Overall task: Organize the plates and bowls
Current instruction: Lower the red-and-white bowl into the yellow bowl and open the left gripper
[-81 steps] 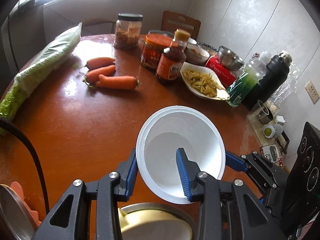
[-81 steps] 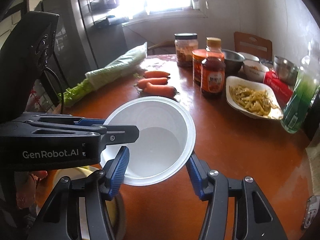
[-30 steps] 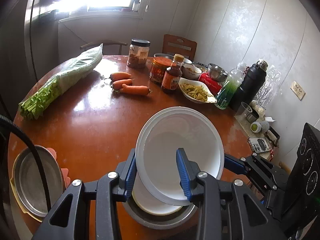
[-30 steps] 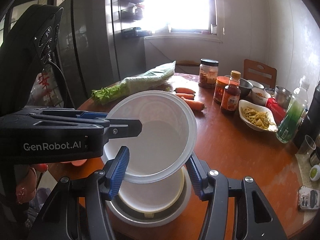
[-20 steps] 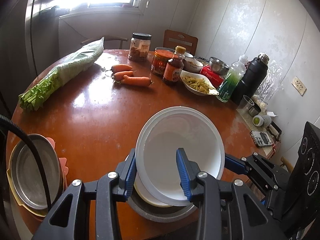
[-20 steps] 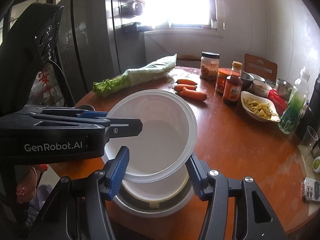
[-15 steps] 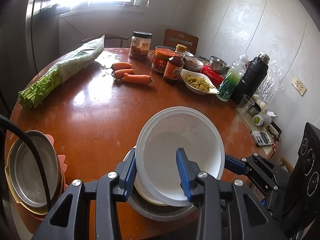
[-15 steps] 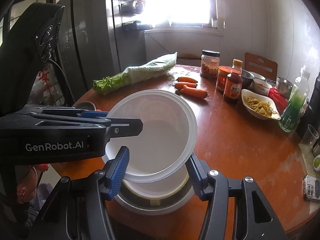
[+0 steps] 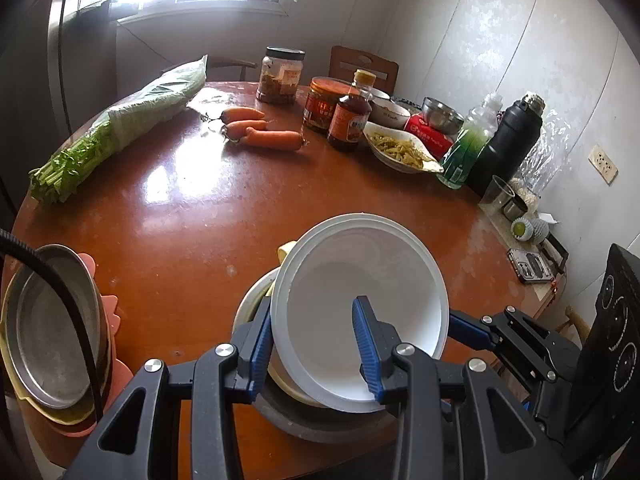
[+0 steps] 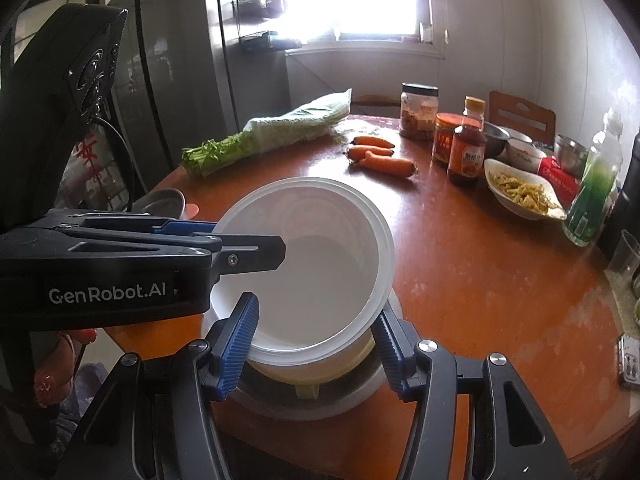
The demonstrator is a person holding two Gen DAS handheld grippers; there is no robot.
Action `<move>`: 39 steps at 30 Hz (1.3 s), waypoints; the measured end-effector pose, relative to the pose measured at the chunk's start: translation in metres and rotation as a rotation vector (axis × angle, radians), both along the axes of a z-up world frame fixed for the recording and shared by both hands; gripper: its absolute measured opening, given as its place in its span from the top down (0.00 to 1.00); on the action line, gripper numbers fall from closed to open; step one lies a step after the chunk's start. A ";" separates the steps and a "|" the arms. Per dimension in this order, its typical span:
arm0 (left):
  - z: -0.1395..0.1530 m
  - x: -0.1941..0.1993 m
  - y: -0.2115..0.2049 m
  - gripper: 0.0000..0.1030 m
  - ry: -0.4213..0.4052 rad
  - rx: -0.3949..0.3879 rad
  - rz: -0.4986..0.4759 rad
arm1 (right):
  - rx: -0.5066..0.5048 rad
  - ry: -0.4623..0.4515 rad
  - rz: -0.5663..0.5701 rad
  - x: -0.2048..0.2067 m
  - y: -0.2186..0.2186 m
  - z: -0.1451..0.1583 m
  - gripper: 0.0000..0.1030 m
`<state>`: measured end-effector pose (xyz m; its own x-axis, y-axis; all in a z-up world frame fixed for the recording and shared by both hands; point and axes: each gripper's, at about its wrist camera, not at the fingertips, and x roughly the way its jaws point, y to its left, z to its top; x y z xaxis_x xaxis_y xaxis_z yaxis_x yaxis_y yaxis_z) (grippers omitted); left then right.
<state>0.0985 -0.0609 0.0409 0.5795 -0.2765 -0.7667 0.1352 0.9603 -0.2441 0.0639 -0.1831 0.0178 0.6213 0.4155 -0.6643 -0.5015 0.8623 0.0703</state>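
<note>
Looking at a round white plastic bowl [image 9: 360,280] held tilted just above a bowl stack at the near edge of a round, glossy reddish-brown wooden table [image 9: 180,220]. Gripped from both sides, so:

- Left gripper [image 9: 312,308]: clamped on the near left rim of the white bowl, with one blue ribbed pad outside the wall and the other inside.
- Right gripper [image 10: 314,308]: closed around the lower body of the bowl from the near right, with a blue pad against the outer wall on each side. Looks like a real grip, not just hovering.

Directly underneath: a pale yellow bowl [image 9: 256,300] nested in a grey metal bowl [image 9: 304,420]. Can't tell whether the white bowl is touching the yellow one or sitting just clear of it.

Elsewhere on the table:

- Near left: a steel plate stacked on yellow and pink plates [image 9: 48,320].
- Far left: a bagged bunch of green celery [image 9: 120,124].
- Far middle: three orange carrots [image 9: 264,136] lying side by side.
- Just right of the carrots: a dark brown sauce bottle with a yellow cap [image 9: 350,120].
- Right of the bottle: a white oval dish of yellowish food [image 9: 400,148].
</note>
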 end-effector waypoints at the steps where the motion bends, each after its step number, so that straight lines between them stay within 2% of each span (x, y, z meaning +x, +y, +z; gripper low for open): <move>1: -0.002 0.001 -0.001 0.63 0.002 0.001 -0.002 | 0.001 0.004 -0.001 0.001 -0.001 -0.002 0.43; 20: -0.016 0.008 -0.007 0.63 0.021 0.030 -0.016 | -0.010 0.044 -0.008 0.008 -0.004 -0.022 0.43; 39: -0.023 0.008 -0.006 0.63 0.038 0.030 -0.030 | -0.021 0.049 -0.012 0.009 -0.004 -0.023 0.43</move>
